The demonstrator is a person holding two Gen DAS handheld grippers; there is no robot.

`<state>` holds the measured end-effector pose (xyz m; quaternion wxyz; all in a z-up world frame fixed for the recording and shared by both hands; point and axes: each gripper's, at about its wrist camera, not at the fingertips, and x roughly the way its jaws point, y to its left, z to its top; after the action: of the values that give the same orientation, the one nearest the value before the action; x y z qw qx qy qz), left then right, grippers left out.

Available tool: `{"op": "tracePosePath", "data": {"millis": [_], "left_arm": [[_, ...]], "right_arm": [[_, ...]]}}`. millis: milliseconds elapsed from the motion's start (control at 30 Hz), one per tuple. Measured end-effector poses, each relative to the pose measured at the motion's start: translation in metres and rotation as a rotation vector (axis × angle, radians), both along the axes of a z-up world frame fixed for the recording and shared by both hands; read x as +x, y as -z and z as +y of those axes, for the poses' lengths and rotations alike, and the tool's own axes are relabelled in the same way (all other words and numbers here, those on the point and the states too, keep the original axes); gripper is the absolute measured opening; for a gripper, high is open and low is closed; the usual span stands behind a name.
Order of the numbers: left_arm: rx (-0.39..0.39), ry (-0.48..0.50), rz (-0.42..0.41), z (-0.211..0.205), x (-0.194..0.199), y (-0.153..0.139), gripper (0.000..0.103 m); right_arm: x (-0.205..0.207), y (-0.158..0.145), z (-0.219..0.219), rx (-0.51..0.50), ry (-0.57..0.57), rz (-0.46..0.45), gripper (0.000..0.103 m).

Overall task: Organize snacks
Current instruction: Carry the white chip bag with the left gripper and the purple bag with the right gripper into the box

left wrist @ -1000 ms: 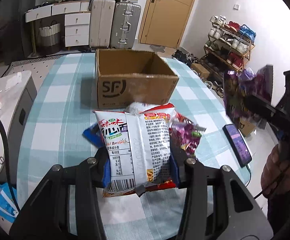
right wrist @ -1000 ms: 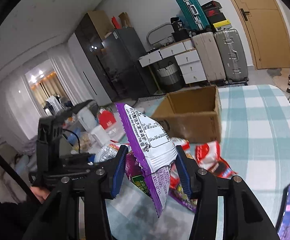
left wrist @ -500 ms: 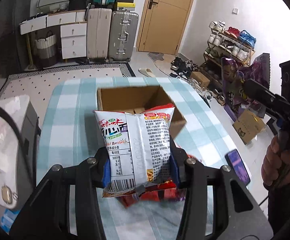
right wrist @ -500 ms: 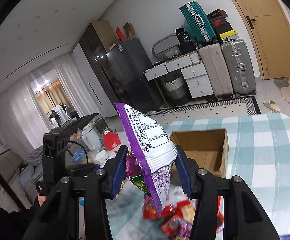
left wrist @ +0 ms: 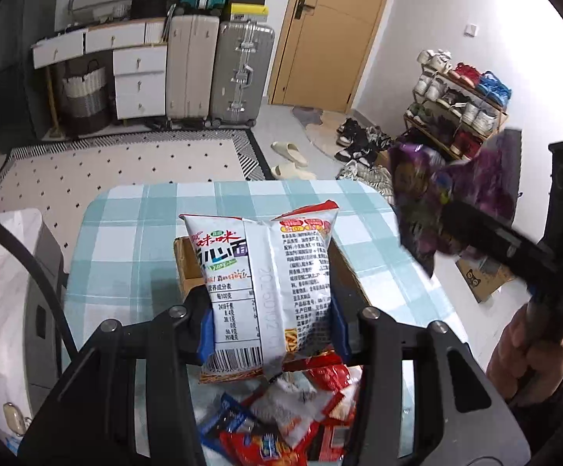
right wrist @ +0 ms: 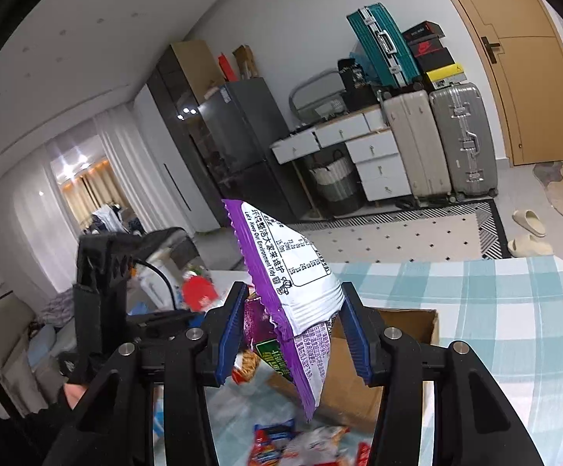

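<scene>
My left gripper [left wrist: 271, 328] is shut on a white noodle snack bag [left wrist: 258, 283] and holds it high above the open cardboard box [left wrist: 186, 268], which the bag mostly hides. My right gripper [right wrist: 291, 332] is shut on a purple snack bag [right wrist: 293, 299], also raised over the box [right wrist: 359, 380]. The right gripper and its purple bag [left wrist: 448, 209] show at the right of the left wrist view. The left gripper's body [right wrist: 103, 291] shows at the left of the right wrist view. Several loose snack packets [left wrist: 281, 419] lie on the table in front of the box.
The table has a teal checked cloth [left wrist: 126, 240]. A grey cabinet [left wrist: 44, 272] stands left of it. Suitcases [left wrist: 219, 70], drawers, a door and a shoe rack [left wrist: 460, 108] are far behind. Slippers lie on the floor.
Both grippers rose with their bags and tilted downward. The box now sits lower and nearer under them, and the packet pile moved to the bottom of both views.
</scene>
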<state>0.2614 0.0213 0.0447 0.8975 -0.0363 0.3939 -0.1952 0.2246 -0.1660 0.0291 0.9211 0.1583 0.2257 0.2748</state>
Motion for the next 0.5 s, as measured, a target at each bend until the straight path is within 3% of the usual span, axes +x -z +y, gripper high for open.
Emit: {"op": "tracePosePath", "data": {"millis": [267, 500], "left_arm": [[0.030, -0.013, 0.100, -0.018, 0.055, 0.051, 0.043], [0.059, 0.006, 0.143, -0.036, 0.067, 0.099, 0.043]], "right_arm": [[0.061, 0.056, 0.007, -0.048, 0.016, 0.110, 0.048], [0.090, 0.103, 0.006, -0.066, 0.033, 0.190, 0.048]]}}
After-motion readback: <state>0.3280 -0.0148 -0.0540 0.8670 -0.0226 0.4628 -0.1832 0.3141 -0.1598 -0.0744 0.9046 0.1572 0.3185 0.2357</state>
